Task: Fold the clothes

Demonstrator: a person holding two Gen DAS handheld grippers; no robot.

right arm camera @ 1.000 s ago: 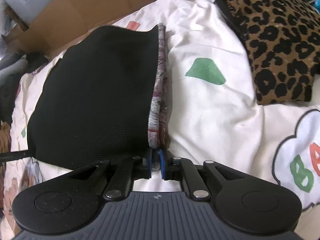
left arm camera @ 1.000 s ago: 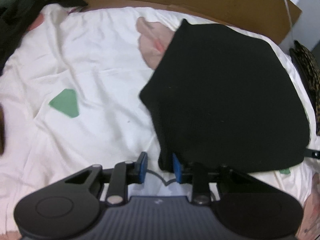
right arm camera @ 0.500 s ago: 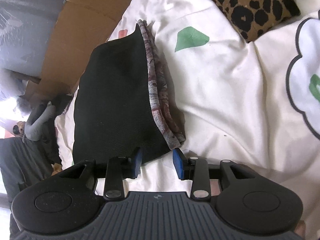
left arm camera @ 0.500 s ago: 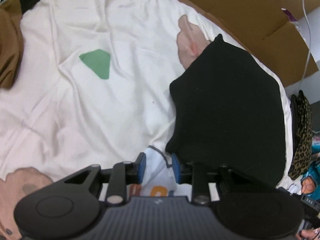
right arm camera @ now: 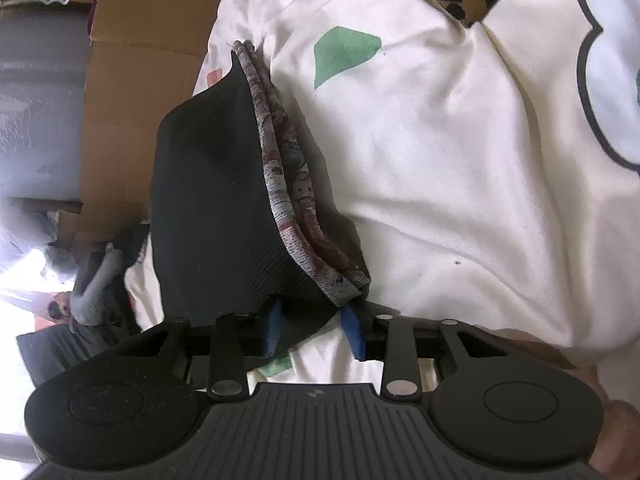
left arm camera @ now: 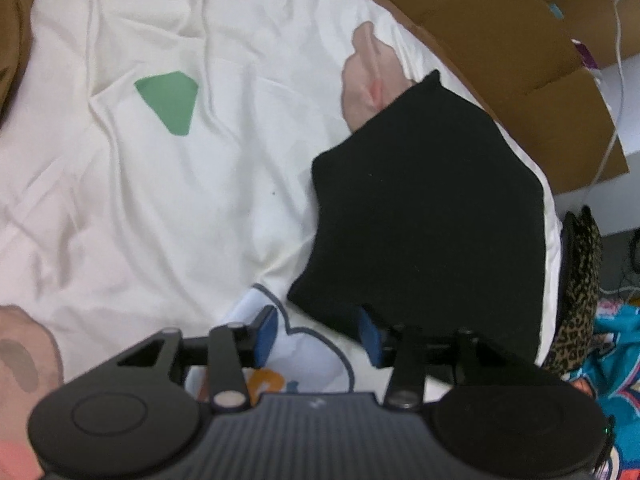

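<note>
The black garment (left arm camera: 432, 216) lies folded on the white bedsheet (left arm camera: 180, 200). The left gripper (left arm camera: 318, 334) is opening beside its corner; the right gripper (right arm camera: 314, 330) is closing, its corner between loose jaws. Folding seems almost done.

A white bedsheet (left arm camera: 140, 200) with green patches (left arm camera: 170, 106) and a cloud print (right arm camera: 608, 80) covers the bed. Brown cardboard (left arm camera: 520, 52) lines its far edge. A white cable (left arm camera: 618, 80) hangs across the cardboard beside the wall.
</note>
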